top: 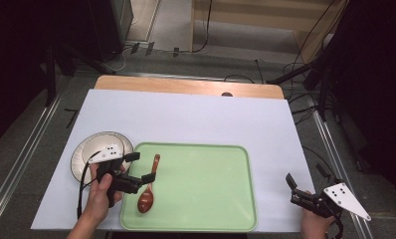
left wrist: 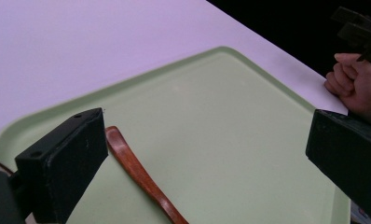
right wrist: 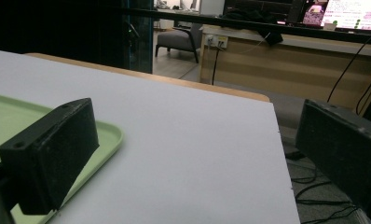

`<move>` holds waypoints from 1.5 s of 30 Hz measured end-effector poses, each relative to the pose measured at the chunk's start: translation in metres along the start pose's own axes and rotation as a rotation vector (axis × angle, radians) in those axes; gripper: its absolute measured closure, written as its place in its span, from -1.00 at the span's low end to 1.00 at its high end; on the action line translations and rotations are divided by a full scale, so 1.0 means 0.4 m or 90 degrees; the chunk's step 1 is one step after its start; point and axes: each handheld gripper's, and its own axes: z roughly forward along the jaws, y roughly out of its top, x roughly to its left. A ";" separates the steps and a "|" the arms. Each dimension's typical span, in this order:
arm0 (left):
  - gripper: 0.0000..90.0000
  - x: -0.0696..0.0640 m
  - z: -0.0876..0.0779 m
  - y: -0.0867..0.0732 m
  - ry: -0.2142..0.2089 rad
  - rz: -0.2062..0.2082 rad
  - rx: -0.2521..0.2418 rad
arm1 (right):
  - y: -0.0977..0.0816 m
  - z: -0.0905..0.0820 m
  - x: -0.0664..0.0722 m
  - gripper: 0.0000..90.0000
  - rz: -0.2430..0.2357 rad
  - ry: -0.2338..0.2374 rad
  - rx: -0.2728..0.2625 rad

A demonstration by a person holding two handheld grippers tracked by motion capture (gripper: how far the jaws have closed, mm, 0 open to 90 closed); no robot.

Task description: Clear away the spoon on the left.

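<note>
High view: we see the spoon's (top: 147,191) bowl, plus a plate (top: 82,149).
Left gripper (top: 140,167): fingers apart over the tray (top: 211,199).
Right gripper (top: 291,186): fingers apart.

Brown wooden spoon (top: 148,186) flat on the green tray's (top: 211,199) left side, bowl seemingly nearest the person.

Even overhead light; dark surroundings; near jaws blurred

The wooden spoon (top: 148,189) looks glossy (lacquered brown) on the smooth, matt plastic tray (top: 206,179).
</note>
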 end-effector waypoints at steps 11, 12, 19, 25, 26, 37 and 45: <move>-1.00 0.022 -0.049 -0.008 0.030 -0.004 -0.037 | 0.000 0.000 0.000 -1.00 0.000 -0.001 0.001; -1.00 0.025 -0.053 -0.009 0.031 -0.003 -0.037 | 0.000 0.000 0.000 -1.00 0.000 -0.001 0.001; -1.00 0.037 -0.078 -0.018 0.043 -0.008 -0.049 | 0.000 0.000 0.000 -1.00 0.000 -0.001 0.001; -1.00 0.047 -0.097 -0.025 0.052 -0.012 -0.051 | 0.000 0.000 0.000 -1.00 -0.001 -0.001 0.002; -1.00 0.048 -0.100 -0.027 0.054 -0.014 -0.052 | 0.000 0.000 0.000 -1.00 0.000 -0.002 0.002; -1.00 0.067 -0.141 -0.048 0.078 -0.019 -0.059 | 0.000 0.000 0.000 -1.00 -0.001 -0.001 0.001; -1.00 0.079 -0.171 -0.067 0.088 -0.020 -0.067 | -0.001 -0.001 0.000 -1.00 0.003 -0.003 0.000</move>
